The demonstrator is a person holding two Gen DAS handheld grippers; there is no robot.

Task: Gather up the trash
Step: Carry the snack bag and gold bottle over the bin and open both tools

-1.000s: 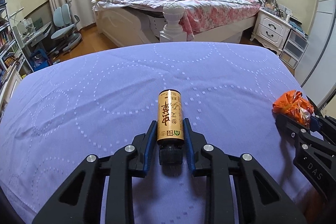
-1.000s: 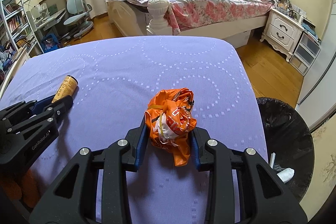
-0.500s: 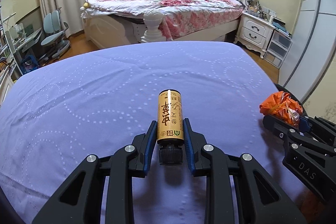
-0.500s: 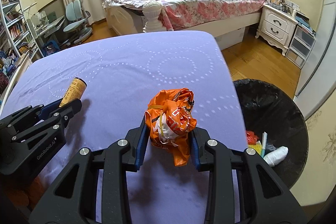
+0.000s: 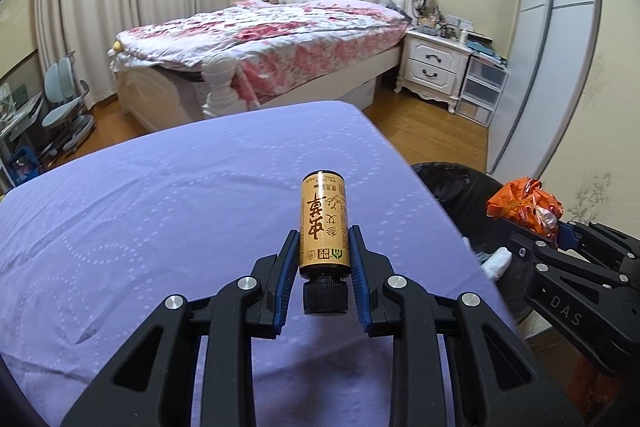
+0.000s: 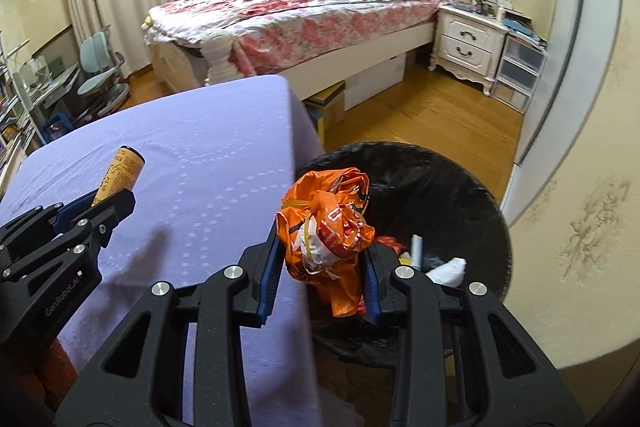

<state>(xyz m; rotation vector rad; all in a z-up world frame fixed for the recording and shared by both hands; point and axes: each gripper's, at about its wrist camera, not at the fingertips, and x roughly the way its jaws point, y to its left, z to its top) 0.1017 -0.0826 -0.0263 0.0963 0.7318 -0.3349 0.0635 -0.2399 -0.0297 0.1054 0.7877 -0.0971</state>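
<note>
left hand-held gripper [image 5: 325,259] clamped a gold bottle [image 5: 323,227], cap toward cam, above the purple-covered bench [image 5: 160,211]; right hand-held gripper [image 6: 320,259] pinched a crumpled orange wrapper [image 6: 326,227] over the black trash bin [image 6: 472,195] w/ litter inside.

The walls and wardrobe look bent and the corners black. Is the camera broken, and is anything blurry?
Left wrist view: fisheye bending and dark corners, not damage; the yellow bottle is sharp. Right wrist view: same curving; the purple tablecloth edge near the orange wrapper smears slightly.
</note>
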